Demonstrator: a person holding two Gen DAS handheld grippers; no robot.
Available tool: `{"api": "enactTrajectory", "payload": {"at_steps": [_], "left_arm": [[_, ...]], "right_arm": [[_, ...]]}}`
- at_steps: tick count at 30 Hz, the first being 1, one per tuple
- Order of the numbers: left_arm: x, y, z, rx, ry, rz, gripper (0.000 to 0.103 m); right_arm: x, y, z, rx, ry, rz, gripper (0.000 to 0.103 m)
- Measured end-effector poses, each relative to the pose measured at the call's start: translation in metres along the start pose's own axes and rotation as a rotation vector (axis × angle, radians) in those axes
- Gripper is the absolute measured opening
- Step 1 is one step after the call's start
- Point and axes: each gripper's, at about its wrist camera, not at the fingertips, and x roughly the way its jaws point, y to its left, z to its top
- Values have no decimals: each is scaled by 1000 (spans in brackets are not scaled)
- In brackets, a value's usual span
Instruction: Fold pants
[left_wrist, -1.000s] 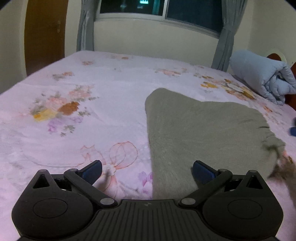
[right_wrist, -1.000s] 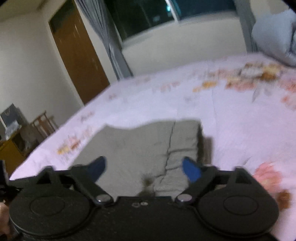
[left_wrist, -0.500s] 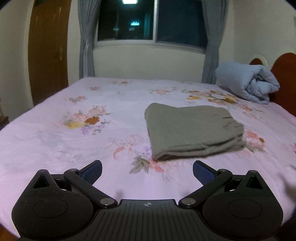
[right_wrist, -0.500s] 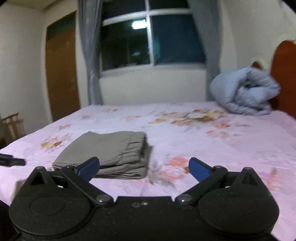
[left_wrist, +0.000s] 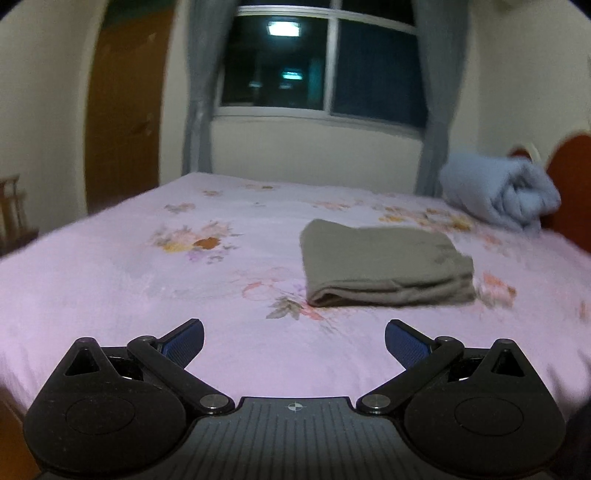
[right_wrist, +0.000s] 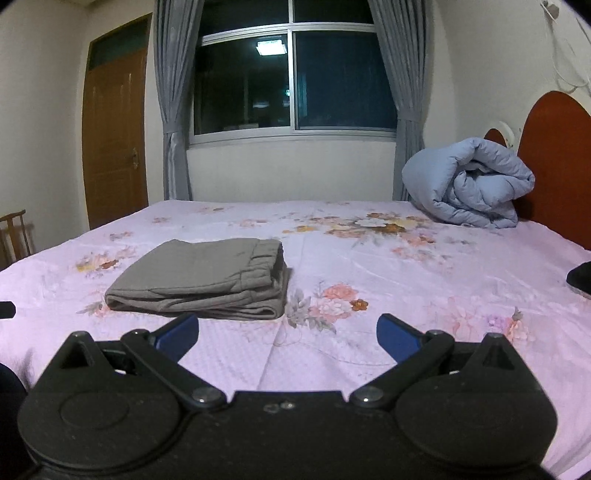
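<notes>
Backing off from the pants (right_wrist: 207, 275), both the left gripper (left_wrist: 294, 341) and right gripper (right_wrist: 287, 334) were spread wide, empty. Pants lay folded on the bed (right_wrist: 388, 258), unlike a second earlier; fold judged complete.

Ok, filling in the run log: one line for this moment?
pants: folded, on bed | left gripper: open, empty | right gripper: open, empty | both clear of pants

A second ago the left gripper (left_wrist: 294, 341) and the right gripper (right_wrist: 287, 338) were low, right over the pants (right_wrist: 207, 277). Now both have pulled back and up, well away from them. The pants, spread wide then, now lie in a neat folded pile on the bed (right_wrist: 369, 258).
</notes>
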Motion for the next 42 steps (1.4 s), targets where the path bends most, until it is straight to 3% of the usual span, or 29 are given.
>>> {"api": "enactTrajectory", "payload": {"at_steps": [4,12,42], "left_arm": [[1,12,-2,-56,-10,0,103],[4,-5,-4,20,-25,-9,103],[2,-12,-4,45,-29,-11,103]], "right_arm": [[-1,-1,-3,11,-5,-1,97],[4,7,-6,-33,10,3,97],[-1,6,-3,-19,16,7,97]]}}
